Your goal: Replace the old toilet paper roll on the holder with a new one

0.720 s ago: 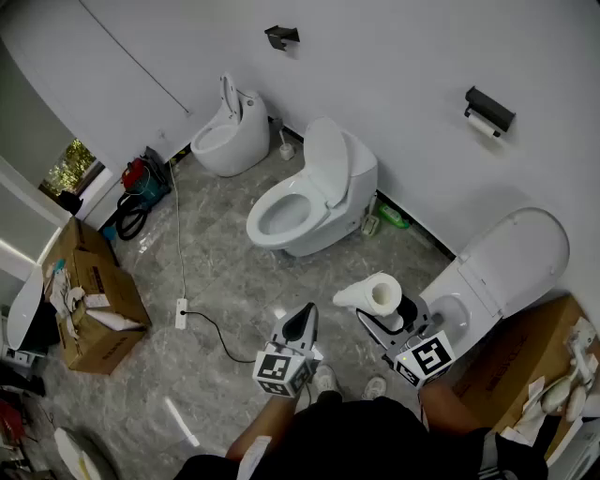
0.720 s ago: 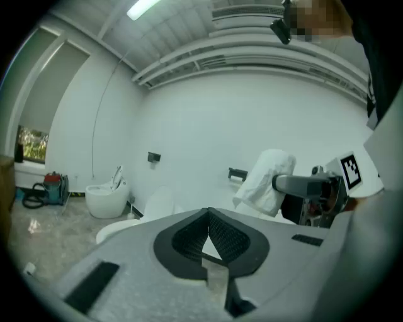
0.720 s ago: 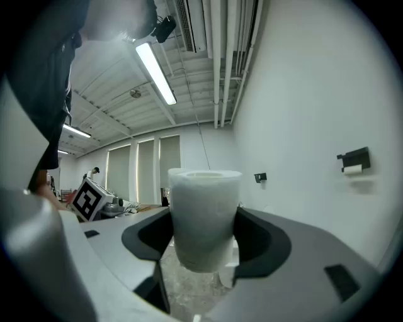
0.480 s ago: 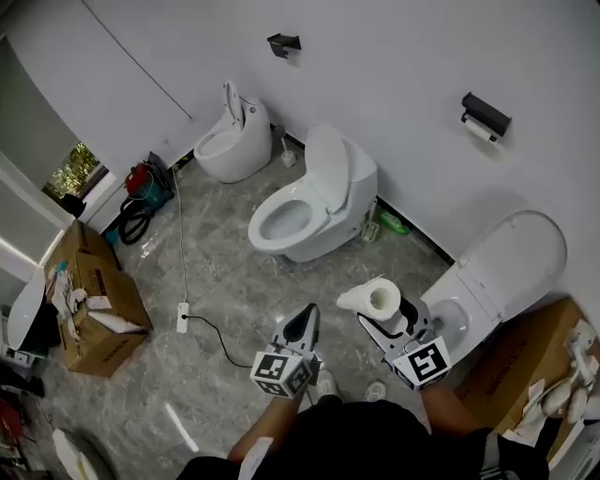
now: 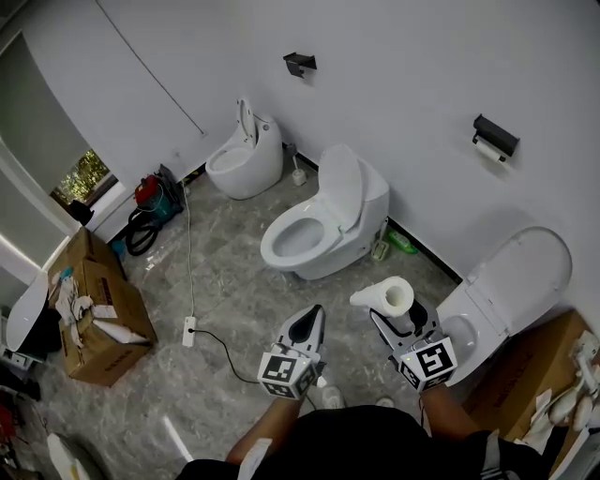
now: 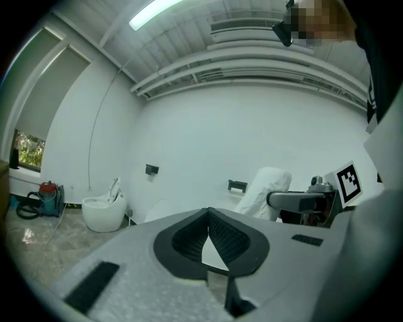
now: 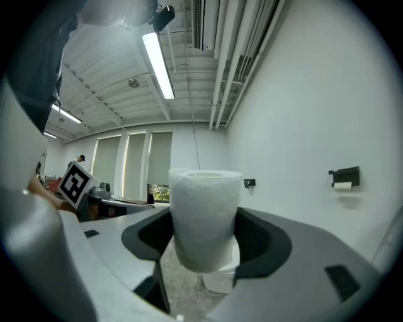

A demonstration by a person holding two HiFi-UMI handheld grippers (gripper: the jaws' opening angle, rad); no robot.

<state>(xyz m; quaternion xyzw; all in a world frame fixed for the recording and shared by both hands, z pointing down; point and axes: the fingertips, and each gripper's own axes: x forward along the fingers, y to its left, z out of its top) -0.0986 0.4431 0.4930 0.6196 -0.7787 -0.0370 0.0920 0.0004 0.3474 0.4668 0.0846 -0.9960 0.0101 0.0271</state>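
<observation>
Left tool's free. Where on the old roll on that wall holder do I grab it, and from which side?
Probably take the old roll across its barrel, coming in from the front and slightly below. The black holder covers its top and the wall backs it, so only its front and underside show. Open the shut left tool first.

White walls (image 5: 403, 66), grey stone-look floor (image 5: 234, 286), three toilets (image 5: 323, 220), cardboard boxes (image 5: 94, 314), perhaps a window (image 5: 84, 173).

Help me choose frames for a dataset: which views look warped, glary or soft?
Head view: even light, sharp, mild bowing of the walls. Left gripper view: strong fisheye, black corners, bright ceiling lamp. Right gripper view: same fisheye, strip light blown out, toilet paper roll in focus.
</observation>
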